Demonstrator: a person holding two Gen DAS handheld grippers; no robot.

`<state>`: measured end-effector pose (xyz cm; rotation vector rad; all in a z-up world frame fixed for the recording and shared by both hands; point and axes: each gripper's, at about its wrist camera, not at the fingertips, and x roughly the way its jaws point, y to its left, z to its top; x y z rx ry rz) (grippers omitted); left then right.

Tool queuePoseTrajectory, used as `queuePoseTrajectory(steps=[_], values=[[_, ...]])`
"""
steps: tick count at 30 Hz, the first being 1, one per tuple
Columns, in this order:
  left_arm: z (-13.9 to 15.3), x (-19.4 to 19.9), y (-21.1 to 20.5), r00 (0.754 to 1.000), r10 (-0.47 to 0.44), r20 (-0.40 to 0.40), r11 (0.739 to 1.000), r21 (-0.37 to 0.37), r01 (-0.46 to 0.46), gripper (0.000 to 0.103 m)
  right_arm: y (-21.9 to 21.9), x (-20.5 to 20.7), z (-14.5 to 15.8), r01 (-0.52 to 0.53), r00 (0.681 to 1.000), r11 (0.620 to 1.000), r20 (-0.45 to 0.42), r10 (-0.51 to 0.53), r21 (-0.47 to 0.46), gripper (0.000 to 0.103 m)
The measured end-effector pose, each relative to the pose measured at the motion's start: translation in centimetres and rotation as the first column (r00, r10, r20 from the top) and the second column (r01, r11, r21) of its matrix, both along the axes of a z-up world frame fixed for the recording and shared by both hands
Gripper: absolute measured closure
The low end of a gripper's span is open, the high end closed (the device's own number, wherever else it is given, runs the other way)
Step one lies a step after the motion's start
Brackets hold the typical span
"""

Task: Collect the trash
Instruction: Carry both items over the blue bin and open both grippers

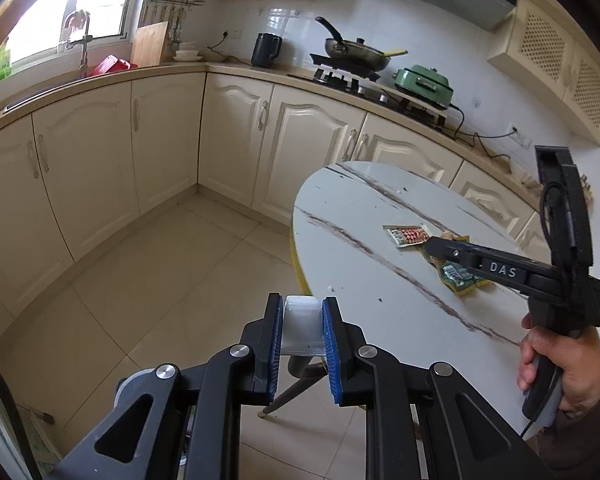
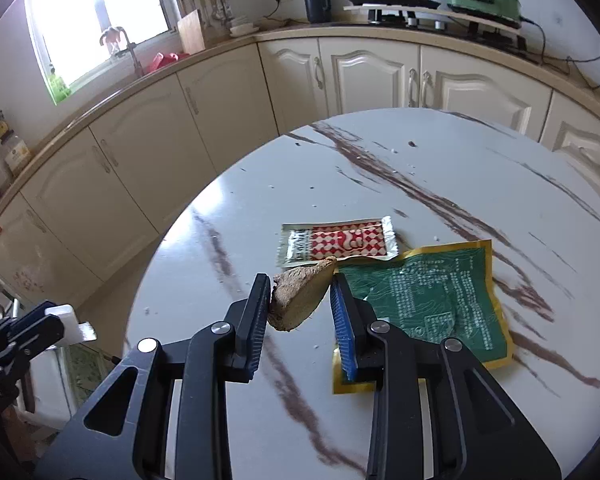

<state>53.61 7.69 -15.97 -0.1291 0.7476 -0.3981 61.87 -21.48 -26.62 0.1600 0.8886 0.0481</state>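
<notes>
Now | brown wedge scrap: rough, tapered | white cup: translucent, squarish

Two wrist views, shared table

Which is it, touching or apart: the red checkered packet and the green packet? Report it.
Touching. The right wrist view shows the red checkered packet with its lower right corner overlapping the green packet, no table between them.

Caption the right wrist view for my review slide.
Right tool closed on a brown food scrap beside two empty wrappers on the marble table.
</notes>
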Motion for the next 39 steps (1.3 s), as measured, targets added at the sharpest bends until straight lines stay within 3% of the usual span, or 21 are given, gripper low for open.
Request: queuePoseTrajectory(steps=[5, 9, 14, 20, 25, 29, 33, 39], values=[[-0.1, -2.1, 4.8, 0.997, 0.079, -0.006, 0.997, 0.010, -0.079, 0.087, 6.0, -1.0, 2.7, -0.131, 0.989, 0.991, 0.076, 0.128, 0.035, 0.074], [-1.3, -3.3, 8.7, 0.989, 0.143, -0.037, 0.989, 0.030, -0.142, 0.087, 12.1, -0.8, 2.2, -0.262, 0.964, 0.960, 0.079, 0.255, 0.102, 0.074], [-4.7, -3.7, 13.4, 0.969, 0.214, -0.121, 0.976, 0.057, -0.209, 0.087, 20.2, 0.4, -2.4, -0.397, 0.915, 0.901, 0.007, 0.402, 0.174, 0.074], [-10.2, -1.6, 17.3, 0.930, 0.270, -0.250, 0.963, 0.087, -0.256, 0.087, 26.5, 3.2, -11.4, -0.434, 0.862, 0.855, -0.146, 0.486, 0.284, 0.074], [-14.3, 0.4, 19.0, 0.903, 0.275, -0.330, 0.961, 0.100, -0.256, 0.087, 29.4, 5.6, -18.1, -0.394, 0.827, 0.841, -0.256, 0.500, 0.370, 0.074], [-16.1, 3.0, 19.2, 0.887, 0.273, -0.373, 0.962, 0.092, -0.257, 0.087, 30.0, 6.5, -20.9, -0.370, 0.821, 0.850, -0.297, 0.488, 0.374, 0.073], [-17.4, 5.7, 19.1, 0.878, 0.282, -0.388, 0.960, 0.108, -0.260, 0.084, 30.3, 6.9, -22.0, -0.371, 0.825, 0.864, -0.307, 0.474, 0.340, 0.068], [-17.8, 7.4, 17.3, 0.873, 0.303, -0.382, 0.953, 0.135, -0.272, 0.063, 29.5, 6.7, -20.6, -0.370, 0.848, 0.891, -0.294, 0.440, 0.263, 0.060]])
